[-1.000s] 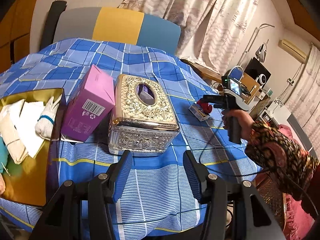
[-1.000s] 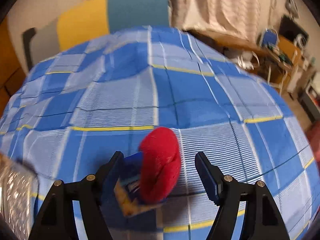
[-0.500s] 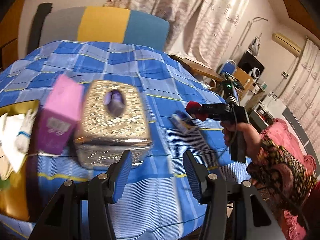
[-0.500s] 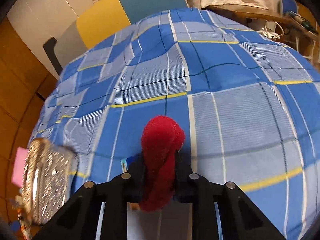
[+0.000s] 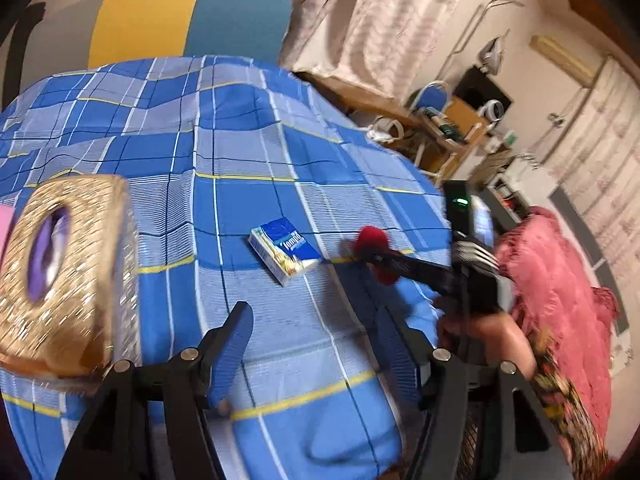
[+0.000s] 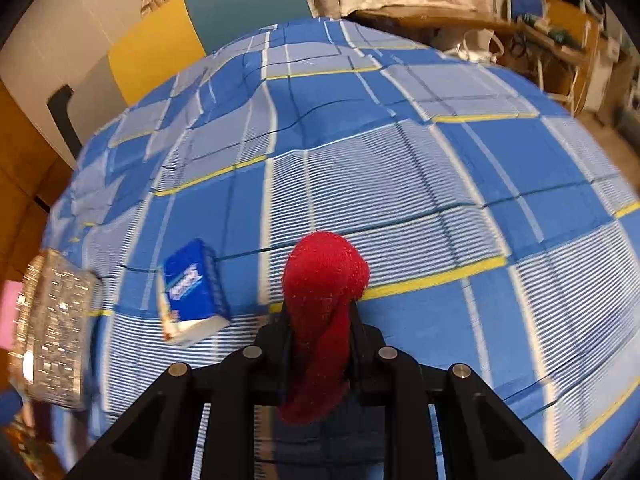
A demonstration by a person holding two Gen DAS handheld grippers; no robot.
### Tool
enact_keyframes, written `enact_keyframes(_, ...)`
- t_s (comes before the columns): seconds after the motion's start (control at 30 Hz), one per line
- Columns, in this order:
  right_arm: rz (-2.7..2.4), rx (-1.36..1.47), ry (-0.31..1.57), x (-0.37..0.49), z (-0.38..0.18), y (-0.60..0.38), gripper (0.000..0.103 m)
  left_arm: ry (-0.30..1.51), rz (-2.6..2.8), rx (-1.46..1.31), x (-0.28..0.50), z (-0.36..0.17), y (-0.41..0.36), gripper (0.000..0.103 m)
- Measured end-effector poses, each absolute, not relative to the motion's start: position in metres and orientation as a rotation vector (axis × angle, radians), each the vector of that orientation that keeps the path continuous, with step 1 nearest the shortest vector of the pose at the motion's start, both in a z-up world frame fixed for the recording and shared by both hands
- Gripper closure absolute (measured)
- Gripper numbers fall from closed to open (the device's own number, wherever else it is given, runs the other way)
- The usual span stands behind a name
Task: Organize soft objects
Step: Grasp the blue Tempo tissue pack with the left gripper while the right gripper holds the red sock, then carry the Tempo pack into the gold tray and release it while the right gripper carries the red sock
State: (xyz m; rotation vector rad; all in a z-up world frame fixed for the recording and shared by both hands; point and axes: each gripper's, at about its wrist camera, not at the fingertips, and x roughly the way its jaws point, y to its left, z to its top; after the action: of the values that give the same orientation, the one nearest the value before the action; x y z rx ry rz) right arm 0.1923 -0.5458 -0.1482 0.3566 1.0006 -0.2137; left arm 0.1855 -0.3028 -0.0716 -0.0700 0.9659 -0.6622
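My right gripper (image 6: pixel 319 316) is shut on a red soft fuzzy object (image 6: pixel 324 280) and holds it above the blue checked tablecloth (image 6: pixel 400 180). The same red object (image 5: pixel 374 242) shows in the left wrist view, pinched by the right gripper (image 5: pixel 370 254). A blue tissue pack (image 6: pixel 192 292) lies on the cloth to the left of it; it also shows in the left wrist view (image 5: pixel 286 254). My left gripper (image 5: pixel 316 344) is open and empty, low over the near part of the table.
A gold ornate tissue box (image 5: pixel 60 264) stands at the left, with a pink box edge (image 5: pixel 5 224) beside it. A yellow and blue chair back (image 5: pixel 188 20) is behind the table. Pink bedding (image 5: pixel 552 280) lies to the right.
My right gripper closed on the red object and lifted it off the tissue pack, to the right. My left gripper view swung right, so the gold box moved left in frame.
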Motion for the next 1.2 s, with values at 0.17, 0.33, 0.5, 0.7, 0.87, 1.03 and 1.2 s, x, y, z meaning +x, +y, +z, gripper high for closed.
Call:
enact_keyframes(0.17,-0.22,0.414,1.024,0.188,-0.154,-0.555,0.08,1.049,-0.594,-0.029,0.229,-0.1,-0.348,0.036)
enact_keyframes(0.33,-0.215,0.41,1.039,0.191,-0.157,-0.553,0.08,1.178,-0.539,-0.003,0.27,-0.141,-0.382,0.035)
enact_keyframes(0.5,-0.221,0.458,1.053,0.189,-0.16,-0.559,0.081,1.24,-0.474,-0.013,0.294,-0.165,-0.394,0.03)
enact_keyframes(0.7,-0.215,0.465,1.059,0.189,-0.161,-0.558,0.081,1.223,-0.453,-0.035,0.302,-0.173,-0.39,0.034)
enact_keyframes(0.87,-0.219,0.434,1.062,0.191,-0.161,-0.555,0.08,1.17,-0.454,-0.029,0.297,-0.171,-0.374,0.041)
enact_keyframes(1.03,-0.224,0.384,1.065,0.193,-0.161,-0.549,0.081,1.147,-0.453,-0.064,0.284,-0.168,-0.355,0.043)
enact_keyframes(1.2,-0.212,0.371,1.038,0.193,-0.157,-0.546,0.081,1.101,-0.519,-0.063,0.257,-0.162,-0.348,0.045)
